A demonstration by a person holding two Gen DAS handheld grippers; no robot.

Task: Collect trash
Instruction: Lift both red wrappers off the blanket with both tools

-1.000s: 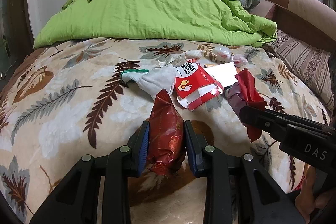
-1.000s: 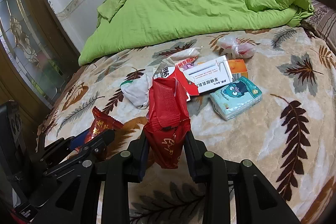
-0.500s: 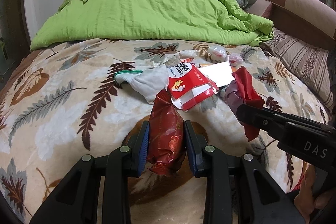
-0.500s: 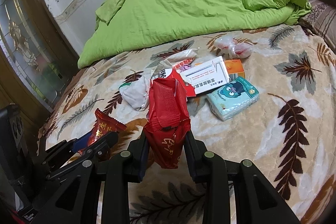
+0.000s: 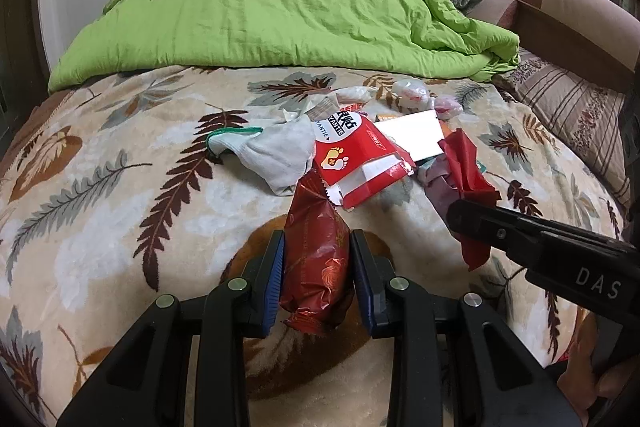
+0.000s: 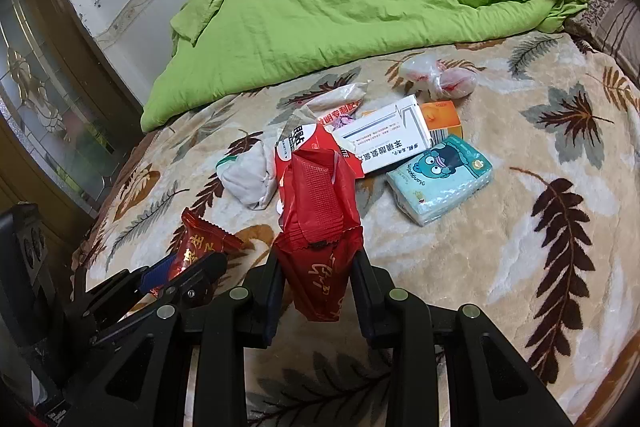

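A: What is each tool holding?
B: The left tool (image 5: 318, 267) is clamped on a dark red snack wrapper (image 5: 316, 255), bottom centre of its view; the right tool (image 6: 318, 281) grips a crumpled red packet (image 6: 320, 227).
A: Anything different from a second ago?
B: Hardly; both grips are unchanged. The rest of the litter, with the white box (image 6: 384, 139) and tissue pack (image 6: 440, 183), still lies mid-frame on the bed (image 6: 540, 267) below the green quilt (image 6: 360, 7).
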